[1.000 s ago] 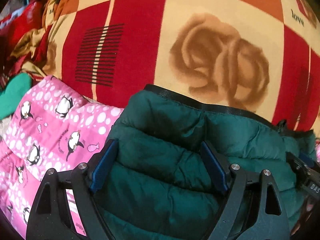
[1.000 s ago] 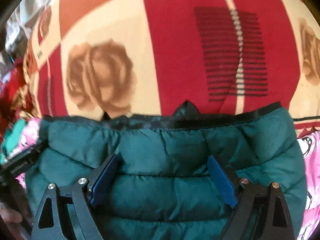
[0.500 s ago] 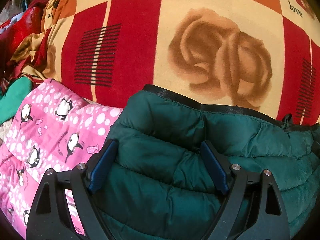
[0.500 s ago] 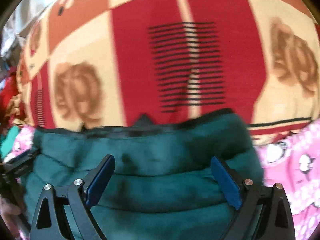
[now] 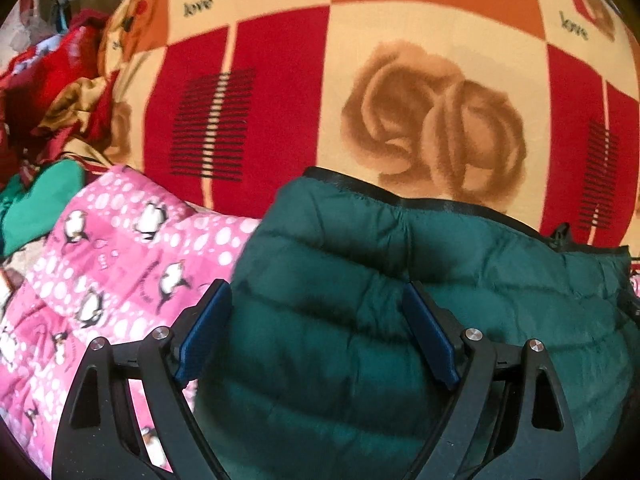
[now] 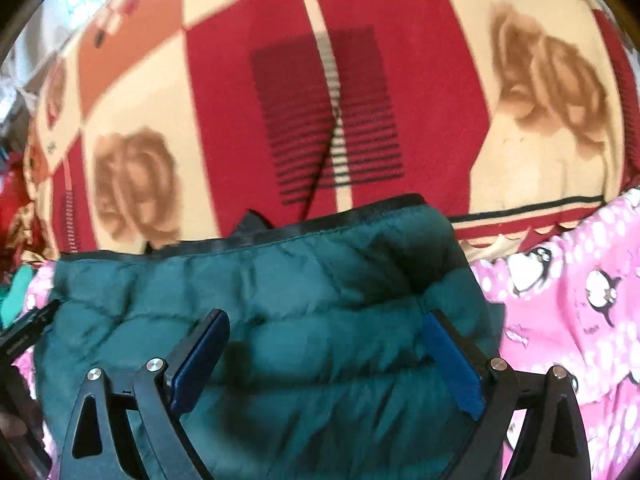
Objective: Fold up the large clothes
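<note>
Green puffer jacket [image 5: 360, 300] lower centre of frame, lying on rose-print blanket [image 5: 400, 100], pink penguin quilt [image 5: 120, 260] beside. Left gripper [image 5: 316, 336] and right gripper [image 6: 324, 360] fingers apart, gripping nothing. Looks light, squishy, slippery; I'd pinch black-trimmed edge.

Puffy dark green jacket [image 5: 360, 272], soft stitched rows, black strip along its far edge, folded into a fat bundle, maybe a zip pull poking up behind, lying on bright bedding
</note>
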